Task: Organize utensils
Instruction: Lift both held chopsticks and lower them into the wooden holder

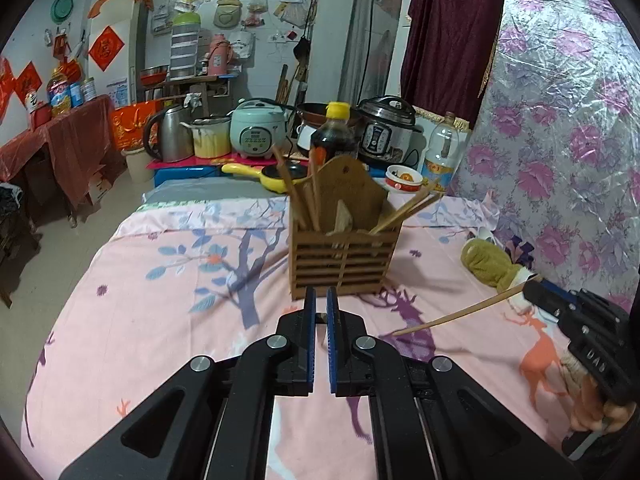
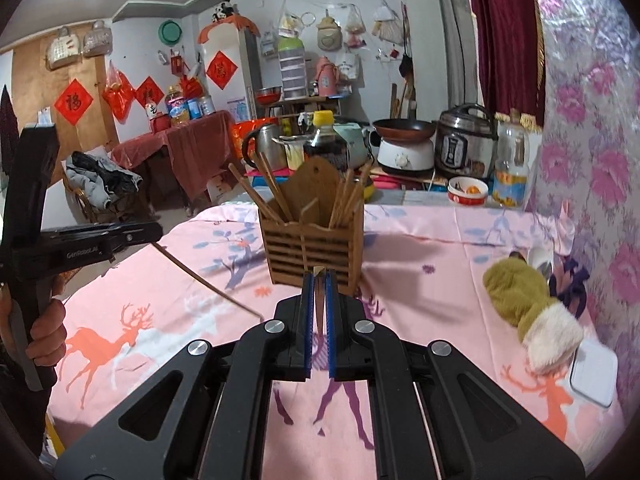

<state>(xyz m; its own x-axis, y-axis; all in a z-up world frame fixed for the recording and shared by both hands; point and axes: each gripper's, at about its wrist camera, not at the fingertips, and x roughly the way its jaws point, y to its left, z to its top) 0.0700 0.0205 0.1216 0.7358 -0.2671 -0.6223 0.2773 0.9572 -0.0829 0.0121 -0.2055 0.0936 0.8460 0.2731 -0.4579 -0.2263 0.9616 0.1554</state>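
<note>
Both grippers, left (image 1: 320,300) and right (image 2: 319,280), each apparently clamp one chopstick (image 1: 464,312); next, tip-first insertion into wooden holder (image 1: 342,256), frame centre

We're seeing pink deer-print sheet (image 1: 168,312) covering surface, olive mitten (image 2: 520,300) lying near floral wall covering (image 1: 560,128). Behind: kettle (image 1: 168,138), pale green rice cooker (image 1: 258,128), pressure cooker (image 1: 386,126), soy sauce bottle (image 1: 334,132) standing, red-draped table (image 2: 188,140) sitting further back.
</note>
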